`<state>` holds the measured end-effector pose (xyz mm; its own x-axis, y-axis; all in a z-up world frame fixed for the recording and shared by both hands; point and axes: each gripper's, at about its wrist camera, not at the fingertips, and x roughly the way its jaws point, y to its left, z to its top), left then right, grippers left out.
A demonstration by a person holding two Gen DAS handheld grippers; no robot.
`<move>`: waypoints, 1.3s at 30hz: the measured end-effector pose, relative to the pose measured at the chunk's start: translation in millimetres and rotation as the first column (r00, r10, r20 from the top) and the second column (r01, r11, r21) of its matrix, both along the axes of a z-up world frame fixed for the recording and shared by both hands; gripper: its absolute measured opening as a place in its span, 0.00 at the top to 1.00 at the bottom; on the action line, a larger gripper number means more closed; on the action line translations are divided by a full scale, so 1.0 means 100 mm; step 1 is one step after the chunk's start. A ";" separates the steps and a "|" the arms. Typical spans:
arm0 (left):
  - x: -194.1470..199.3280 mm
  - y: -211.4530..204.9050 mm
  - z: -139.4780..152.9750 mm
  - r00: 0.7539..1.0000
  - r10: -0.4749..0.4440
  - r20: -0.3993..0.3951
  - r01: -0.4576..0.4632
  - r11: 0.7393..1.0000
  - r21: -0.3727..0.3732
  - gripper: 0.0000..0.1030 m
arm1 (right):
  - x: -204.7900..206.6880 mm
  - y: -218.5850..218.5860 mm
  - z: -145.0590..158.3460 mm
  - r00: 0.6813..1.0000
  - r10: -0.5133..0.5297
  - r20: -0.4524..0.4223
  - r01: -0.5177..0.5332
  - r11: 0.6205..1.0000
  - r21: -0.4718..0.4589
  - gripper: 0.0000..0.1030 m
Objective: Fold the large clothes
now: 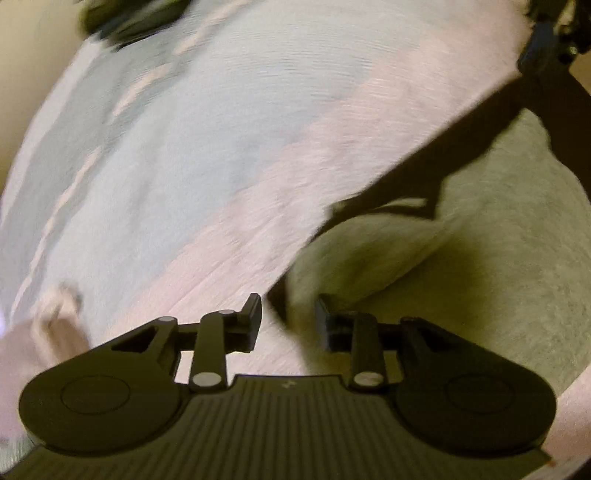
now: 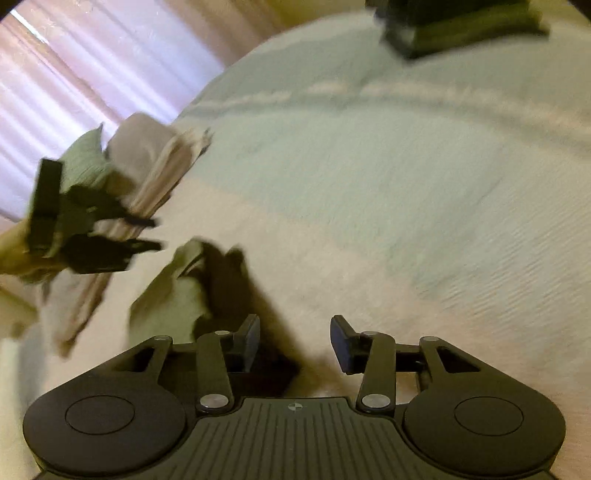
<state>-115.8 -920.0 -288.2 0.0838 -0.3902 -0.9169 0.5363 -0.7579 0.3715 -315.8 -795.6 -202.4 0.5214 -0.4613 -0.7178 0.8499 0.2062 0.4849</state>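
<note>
The grey-green garment [image 1: 461, 266] lies on the bed, spread over the pink band of the bedspread [image 1: 207, 155] near the bed's near edge. In the left wrist view one folded corner of it reaches right up to the left gripper [image 1: 288, 314]. That gripper's jaws stand apart, and the cloth lies under the gap rather than pinched between the pads, so it is released. A dark shadow falls across the garment's upper edge.

In the right wrist view the right gripper [image 2: 295, 341] hangs over the bedspread [image 2: 406, 177] with its jaws apart too and nothing between them; only bare cover and its own shadow show there. Just to its left a rumpled end of the garment [image 2: 173, 291] stands up off the bed. Beyond that the left gripper [image 2: 147, 232] shows as a dark smear over the bed's left edge; the blur is heavy, so I cannot tell from here how it stands.

A pile of folded cloth [image 2: 147, 162], pale with a green piece beside it, sits at that left edge. A dark object [image 2: 454, 26] lies at the bed's far edge, too blurred to name. Pink-lit curtains [image 2: 74, 74] hang behind. No container shows in either view.
</note>
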 end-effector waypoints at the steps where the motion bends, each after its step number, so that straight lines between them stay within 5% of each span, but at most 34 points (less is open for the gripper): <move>1: 0.09 0.01 0.08 0.999 0.038 -0.009 -0.038 0.999 -0.017 0.73 | 0.05 0.08 0.11 1.000 0.004 -0.017 -0.004 0.999 -0.035 0.61; 5: 0.46 0.21 0.51 0.974 0.193 -0.121 -0.201 0.978 -0.051 0.73 | 0.43 0.58 0.49 0.991 0.112 -0.068 -0.120 0.986 -0.114 0.60; 9: 0.68 0.53 0.75 0.900 0.368 -0.233 -0.372 0.928 0.028 0.73 | 0.96 1.03 0.58 0.967 0.206 -0.152 -0.221 0.971 -0.092 0.54; 13: 0.73 0.98 0.82 0.865 0.430 -0.258 -0.424 0.902 0.081 0.73 | 1.42 1.30 0.55 0.947 0.241 -0.210 -0.259 0.964 -0.062 0.46; 16: 0.69 1.27 0.82 0.866 0.422 -0.267 -0.413 0.906 0.092 0.73 | 1.79 1.46 0.55 0.903 0.293 -0.315 -0.335 0.938 -0.090 0.41; 25: 0.73 1.66 0.68 0.865 0.379 -0.328 -0.365 0.925 0.105 0.73 | 2.55 1.68 0.00 0.634 0.428 -0.644 -0.603 0.795 -0.065 0.35; 33: 0.77 1.63 0.36 0.875 0.366 -0.317 -0.341 0.931 0.133 0.71 | 2.68 1.60 -0.52 0.448 0.436 -0.781 -0.692 0.722 0.006 0.35; 36: 0.77 1.61 0.29 0.882 0.355 -0.312 -0.331 0.935 0.127 0.62 | 2.68 1.61 -0.62 0.396 0.436 -0.808 -0.717 0.697 0.025 0.35; 39: 0.72 1.66 0.21 0.931 0.258 -0.257 -0.253 0.966 0.052 0.44 | 2.70 1.62 -0.72 0.330 0.427 -0.842 -0.745 0.666 0.046 0.35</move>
